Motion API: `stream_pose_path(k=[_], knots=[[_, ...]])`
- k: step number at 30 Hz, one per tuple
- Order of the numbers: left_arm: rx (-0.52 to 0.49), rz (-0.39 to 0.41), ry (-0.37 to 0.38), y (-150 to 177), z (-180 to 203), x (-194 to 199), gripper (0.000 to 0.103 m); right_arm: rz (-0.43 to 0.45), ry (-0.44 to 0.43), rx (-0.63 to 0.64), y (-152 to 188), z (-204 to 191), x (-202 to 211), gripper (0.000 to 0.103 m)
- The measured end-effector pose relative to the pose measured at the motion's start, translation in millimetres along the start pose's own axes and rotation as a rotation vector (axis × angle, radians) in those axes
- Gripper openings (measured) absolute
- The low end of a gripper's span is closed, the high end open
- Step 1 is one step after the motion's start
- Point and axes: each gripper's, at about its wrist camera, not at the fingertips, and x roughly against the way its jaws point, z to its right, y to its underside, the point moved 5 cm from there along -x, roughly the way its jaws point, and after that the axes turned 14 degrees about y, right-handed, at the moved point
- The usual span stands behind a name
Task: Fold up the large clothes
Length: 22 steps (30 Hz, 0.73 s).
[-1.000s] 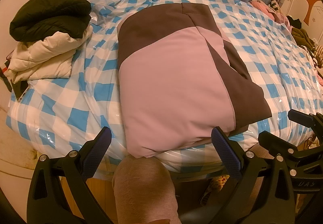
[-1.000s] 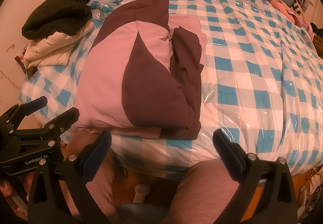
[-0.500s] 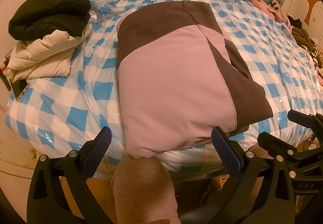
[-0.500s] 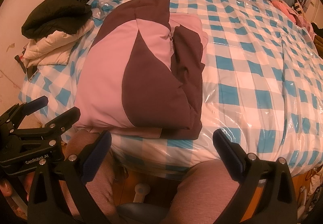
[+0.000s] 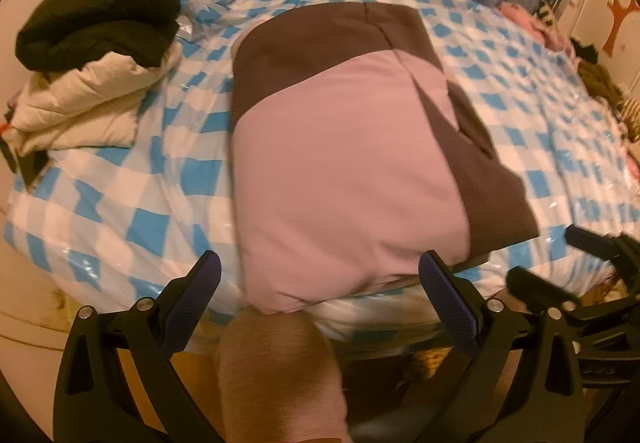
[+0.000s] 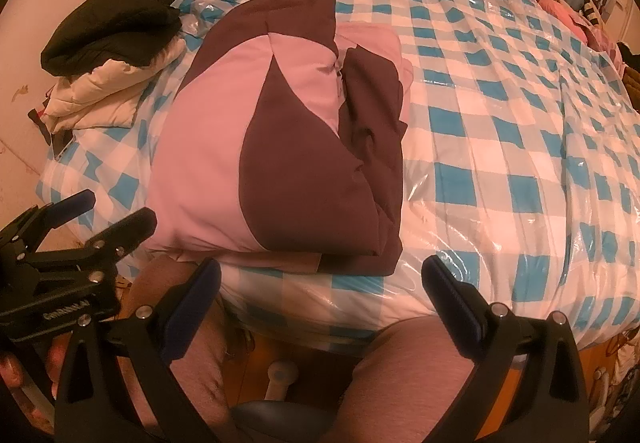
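A pink and dark brown padded jacket [image 5: 344,179] lies folded into a rectangle on the bed, its near edge at the bed's front edge; it also shows in the right wrist view [image 6: 280,147]. My left gripper [image 5: 320,287] is open and empty, just short of the jacket's near edge. My right gripper [image 6: 322,287] is open and empty, in front of the jacket's near right corner, below the bed edge. Each gripper shows in the other's view: the right gripper [image 5: 560,267] and the left gripper [image 6: 112,215].
The bed [image 6: 500,147] has a blue and white checked cover under clear plastic. A black garment [image 5: 96,23] sits on a cream puffer jacket [image 5: 84,107] at the far left. More clothes [image 5: 536,23] lie at the far right. The person's knees [image 6: 408,375] are below the bed edge.
The left gripper has moved slightly closer to the jacket, with some motion blur. The right gripper has barely moved. Both stay open and the jacket has not moved.
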Motion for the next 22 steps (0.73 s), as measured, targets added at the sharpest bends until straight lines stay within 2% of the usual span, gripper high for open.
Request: stream_pose_path(k=[6,9,11,13,16,22], knots=[[-0.028,0.109,-0.029,7,13,22,0.095,-0.004,-0.002,-0.001,5,-3,1,0.096],[-0.049,0.132,-0.041,13,25,30,0.095,0.000,-0.003,-0.003,5,-2,2,0.096],[-0.060,0.124,-0.058,17,30,32,0.095,0.004,-0.003,-0.003,9,-5,5,0.096],[-0.037,0.082,-0.020,18,31,27,0.095,0.007,-0.006,-0.005,11,-1,6,0.096],[-0.008,0.024,-0.018,20,26,23,0.095,0.012,-0.008,-0.008,17,-1,14,0.096],[-0.012,0.030,-0.030,14,12,28,0.095,0.021,-0.012,-0.013,26,0,33,0.096]])
